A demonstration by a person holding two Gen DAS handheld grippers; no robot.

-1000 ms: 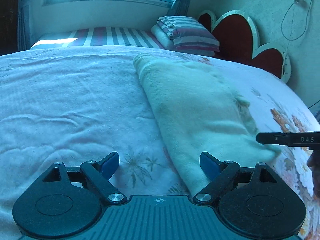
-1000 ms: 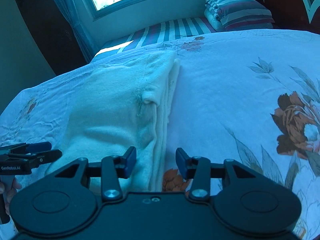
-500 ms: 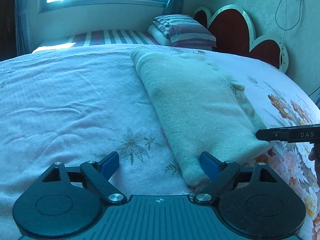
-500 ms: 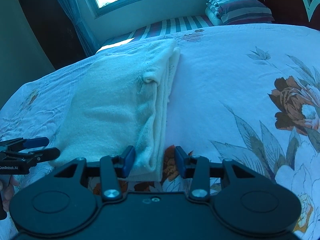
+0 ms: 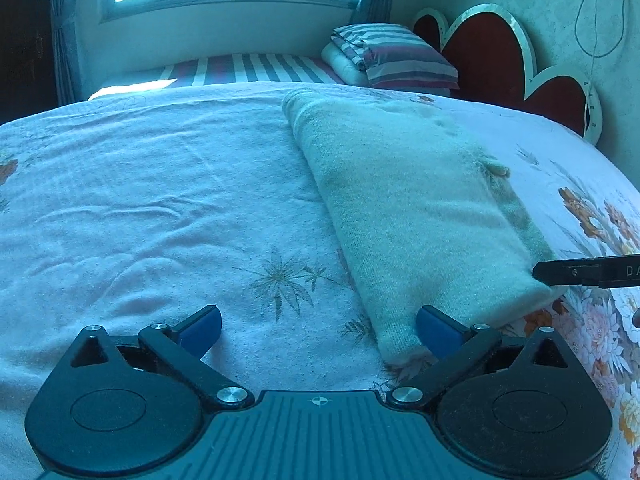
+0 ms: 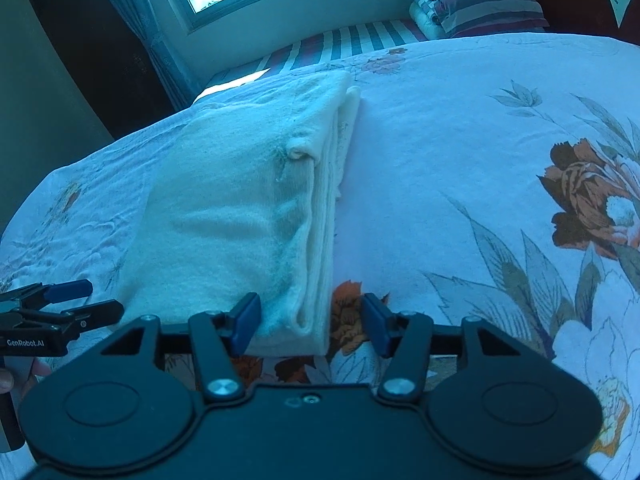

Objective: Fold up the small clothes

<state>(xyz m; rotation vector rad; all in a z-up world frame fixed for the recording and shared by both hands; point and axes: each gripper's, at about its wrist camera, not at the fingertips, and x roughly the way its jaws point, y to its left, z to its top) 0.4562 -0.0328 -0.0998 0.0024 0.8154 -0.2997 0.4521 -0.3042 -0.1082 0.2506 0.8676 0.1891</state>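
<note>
Two grippers sit at the near end of the folded garment [image 5: 412, 208] on the bed [image 5: 152, 184]: left gripper [image 5: 318, 326] and right gripper [image 6: 310, 320], jaws just widened, hold nothing. Each should pinch every layer at its corner before lifting together.

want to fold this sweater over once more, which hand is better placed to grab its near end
Right, probably. The right tool stands open with the folded sweater's near corner between its pads, not pinched. The left tool, also open, mostly straddles bare bedsheet, only its right pad at the sweater's edge.
</note>
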